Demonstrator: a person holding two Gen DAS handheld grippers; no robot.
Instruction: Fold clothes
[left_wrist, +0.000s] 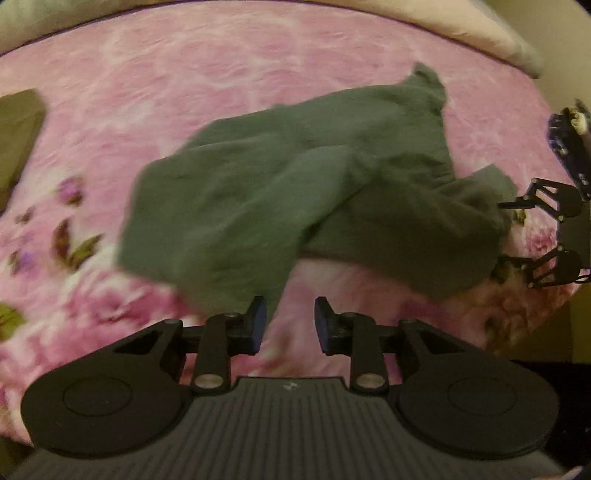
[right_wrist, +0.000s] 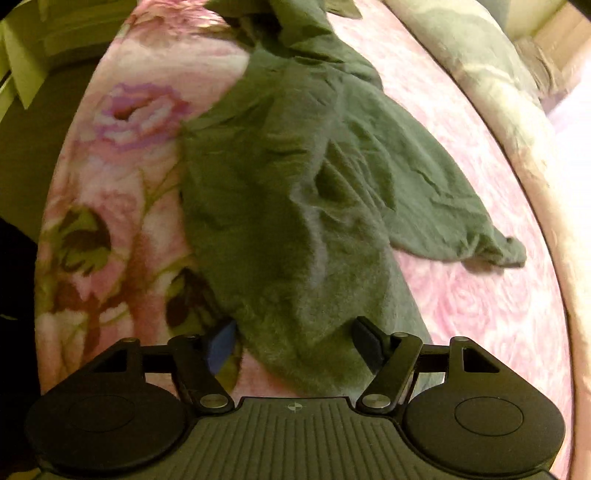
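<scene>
Green garment (left_wrist: 295, 184) lies crumpled on the pink floral blanket (left_wrist: 184, 74) covering the bed, its long axis running from near-left to far-right in our left wrist view, one narrow end pointing toward the far pillow (left_wrist: 480, 37). Our left gripper (left_wrist: 290, 325) hovers with jaws narrowly parted, nothing between them, just beside the cloth's near edge. Our right gripper (right_wrist: 295, 343) stands wide, straddling the cloth without pinching it.
</scene>
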